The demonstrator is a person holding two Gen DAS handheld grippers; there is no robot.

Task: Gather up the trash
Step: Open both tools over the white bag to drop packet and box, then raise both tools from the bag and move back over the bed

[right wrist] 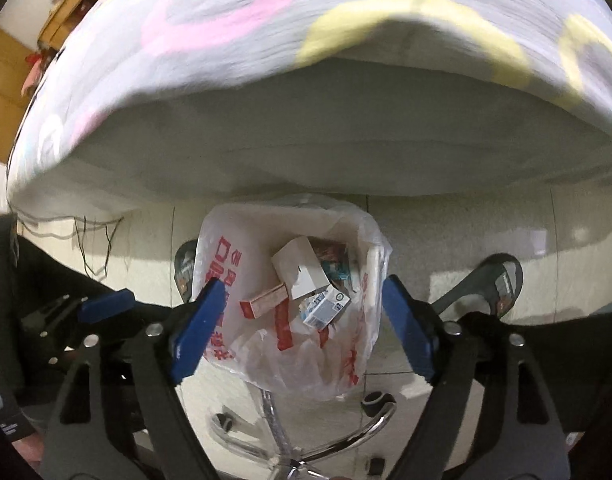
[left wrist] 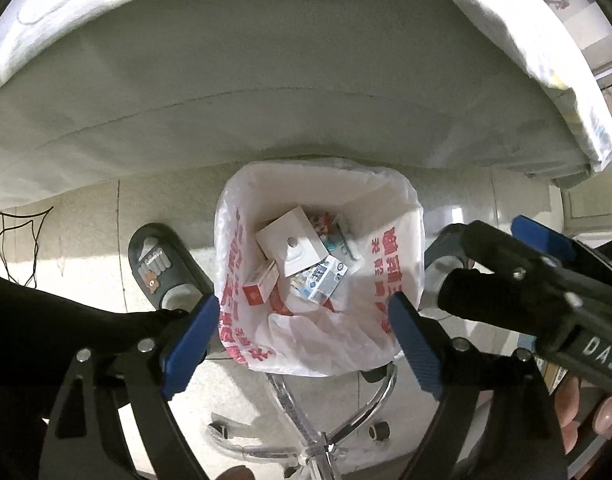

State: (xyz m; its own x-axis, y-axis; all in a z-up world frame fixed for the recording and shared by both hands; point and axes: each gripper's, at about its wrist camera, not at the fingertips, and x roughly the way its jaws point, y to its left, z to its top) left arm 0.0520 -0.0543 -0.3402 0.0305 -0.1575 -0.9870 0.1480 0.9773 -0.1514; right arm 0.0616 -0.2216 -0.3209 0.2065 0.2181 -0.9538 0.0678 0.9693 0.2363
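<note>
White plastic lines the trash bin (left wrist: 317, 272) holding small boxes (left wrist: 292, 242), while the left tool (left wrist: 306, 336) and right tool (right wrist: 302, 328) hover above it, both spread and empty.

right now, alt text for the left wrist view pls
Open left tongs hover empty above a bin lined with a white plastic bag holding a white box and small cartons. A bed edge lies beyond, a slipper left.
</note>
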